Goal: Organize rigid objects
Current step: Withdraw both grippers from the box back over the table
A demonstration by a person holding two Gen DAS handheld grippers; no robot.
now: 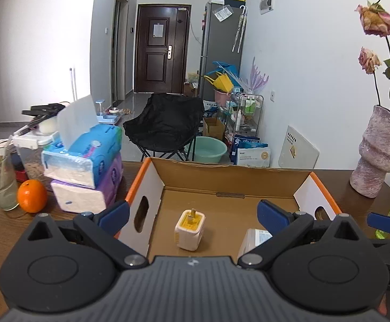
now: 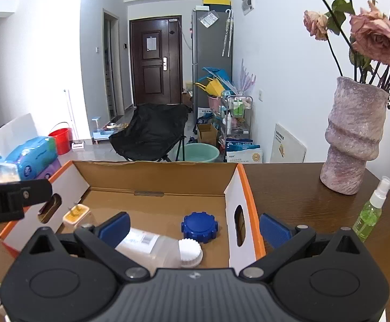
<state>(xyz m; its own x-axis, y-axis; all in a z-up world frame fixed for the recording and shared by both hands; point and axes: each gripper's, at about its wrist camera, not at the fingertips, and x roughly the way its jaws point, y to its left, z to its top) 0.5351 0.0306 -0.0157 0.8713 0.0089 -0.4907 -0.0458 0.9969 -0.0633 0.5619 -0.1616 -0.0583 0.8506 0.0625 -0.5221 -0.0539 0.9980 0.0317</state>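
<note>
Three rigid items already lay inside the open cardboard box with orange-edged white end walls (image 2: 236, 187): a cream plug adapter with a yellow face and metal prongs (image 1: 189, 228), a clear plastic bottle with a white ribbed cap (image 2: 162, 249) on its side, and a blue scalloped plastic lid (image 2: 199, 226). We found the left gripper (image 1: 192, 214) and right gripper (image 2: 195, 228) both spread wide and empty above the box. A green spray bottle (image 2: 370, 213) stood outside on the wooden table (image 2: 289, 190); we judged it possibly outstanding, the task largely complete.
</note>
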